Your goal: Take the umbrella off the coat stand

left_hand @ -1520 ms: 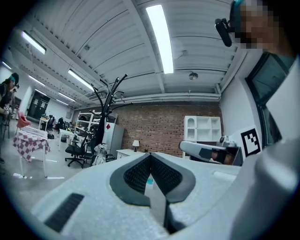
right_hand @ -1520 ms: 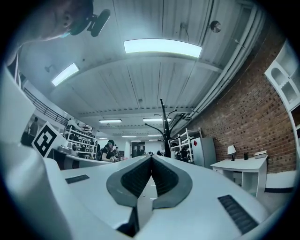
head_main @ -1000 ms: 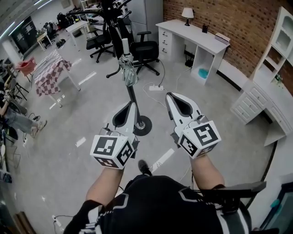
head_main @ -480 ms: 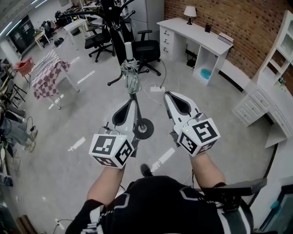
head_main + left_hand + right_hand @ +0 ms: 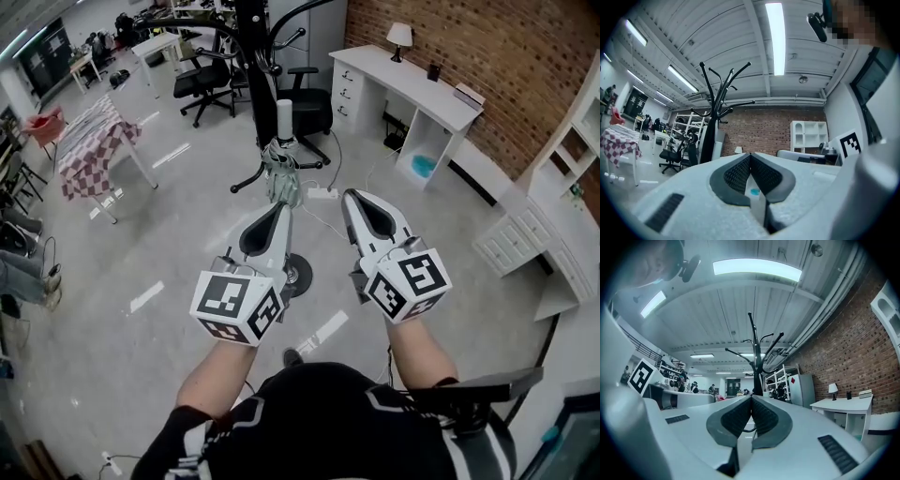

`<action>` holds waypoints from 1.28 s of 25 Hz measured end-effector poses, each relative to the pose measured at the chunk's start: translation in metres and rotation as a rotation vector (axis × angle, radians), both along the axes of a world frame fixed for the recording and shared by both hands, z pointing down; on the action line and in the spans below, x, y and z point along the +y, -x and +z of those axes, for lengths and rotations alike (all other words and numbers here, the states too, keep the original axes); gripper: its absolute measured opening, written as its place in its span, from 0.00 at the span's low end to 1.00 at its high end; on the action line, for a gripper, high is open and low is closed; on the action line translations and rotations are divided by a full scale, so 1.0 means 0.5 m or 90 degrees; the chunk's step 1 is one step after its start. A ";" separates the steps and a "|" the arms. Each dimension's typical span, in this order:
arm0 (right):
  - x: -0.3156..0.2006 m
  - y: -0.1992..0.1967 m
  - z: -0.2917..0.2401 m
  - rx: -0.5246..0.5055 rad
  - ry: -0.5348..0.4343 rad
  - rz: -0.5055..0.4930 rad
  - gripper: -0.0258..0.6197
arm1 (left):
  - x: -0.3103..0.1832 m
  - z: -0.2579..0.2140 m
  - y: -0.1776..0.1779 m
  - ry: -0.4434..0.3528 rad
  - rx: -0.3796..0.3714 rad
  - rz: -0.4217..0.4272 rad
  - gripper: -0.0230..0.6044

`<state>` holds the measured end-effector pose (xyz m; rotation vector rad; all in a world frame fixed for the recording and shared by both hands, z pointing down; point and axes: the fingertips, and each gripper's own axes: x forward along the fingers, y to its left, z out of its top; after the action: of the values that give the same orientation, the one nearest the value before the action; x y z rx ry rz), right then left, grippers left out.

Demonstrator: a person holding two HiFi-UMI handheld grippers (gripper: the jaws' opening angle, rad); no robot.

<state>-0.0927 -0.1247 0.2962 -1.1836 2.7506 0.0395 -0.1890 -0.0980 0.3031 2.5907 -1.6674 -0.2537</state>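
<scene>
The head view shows the folded umbrella [image 5: 280, 176] hanging upright against the black coat stand [image 5: 251, 66], just beyond the tips of the left hand-held gripper [image 5: 278, 208] and the right hand-held gripper [image 5: 349, 197]. Only the gripper views show the stand's upper hooks [image 5: 723, 82] and both pairs of jaws pressed together, empty.

The person is walking toward the coat stand [image 5: 255, 84], carrying the left gripper [image 5: 278, 208] and right gripper [image 5: 352, 197] forward together. In the head view the umbrella [image 5: 280, 169] is drawing closer: its lower end is now showing just above the left gripper's tip, where a stretch of floor was lying between them a second ago. The stand's base [image 5: 302, 272] is slipping partly behind that gripper.
</scene>
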 end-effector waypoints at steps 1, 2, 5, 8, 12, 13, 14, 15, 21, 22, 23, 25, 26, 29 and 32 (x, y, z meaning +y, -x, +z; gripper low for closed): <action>-0.010 0.005 -0.004 -0.005 -0.001 0.004 0.04 | -0.011 -0.003 0.010 0.000 0.003 -0.003 0.05; -0.020 0.011 -0.006 -0.007 0.000 0.005 0.04 | -0.022 -0.006 0.019 0.000 0.008 -0.006 0.05; -0.046 0.030 -0.010 -0.008 0.000 0.003 0.04 | -0.049 -0.015 0.035 -0.008 0.015 0.001 0.05; -0.063 0.054 -0.013 -0.007 -0.008 -0.004 0.04 | -0.064 -0.022 0.051 -0.013 0.018 0.014 0.05; -0.091 0.071 -0.019 -0.010 -0.008 -0.004 0.04 | -0.086 -0.029 0.063 -0.023 0.025 0.019 0.05; -0.099 0.074 -0.022 -0.010 -0.008 -0.007 0.04 | -0.096 -0.028 0.064 -0.021 0.027 0.020 0.05; -0.106 0.078 -0.025 -0.009 -0.009 -0.012 0.04 | -0.105 -0.027 0.064 -0.019 0.028 0.020 0.05; -0.114 0.080 -0.028 -0.008 -0.011 -0.017 0.04 | -0.113 -0.027 0.064 -0.018 0.028 0.019 0.05; -0.177 0.101 -0.044 -0.009 -0.020 -0.067 0.04 | -0.176 -0.046 0.068 -0.031 0.009 -0.021 0.05; -0.189 0.104 -0.043 -0.010 -0.018 -0.078 0.04 | -0.187 -0.048 0.070 -0.031 0.008 -0.032 0.05; -0.201 0.106 -0.045 -0.009 -0.019 -0.091 0.04 | -0.198 -0.052 0.070 -0.033 0.008 -0.042 0.05; -0.226 0.109 -0.054 -0.003 -0.027 -0.111 0.04 | -0.223 -0.061 0.066 -0.037 0.004 -0.060 0.05; -0.241 0.108 -0.058 -0.002 -0.030 -0.118 0.04 | -0.236 -0.065 0.063 -0.037 0.000 -0.067 0.05; -0.283 0.110 -0.065 -0.002 -0.033 -0.139 0.04 | -0.276 -0.066 0.062 -0.030 -0.005 -0.096 0.05; -0.321 0.119 -0.067 0.004 -0.034 -0.166 0.04 | -0.314 -0.071 0.069 -0.029 -0.004 -0.128 0.05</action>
<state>-0.1523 -0.2854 0.2625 -0.8055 2.8648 0.0868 -0.2237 -0.2548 0.2677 2.4569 -1.9471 -0.2955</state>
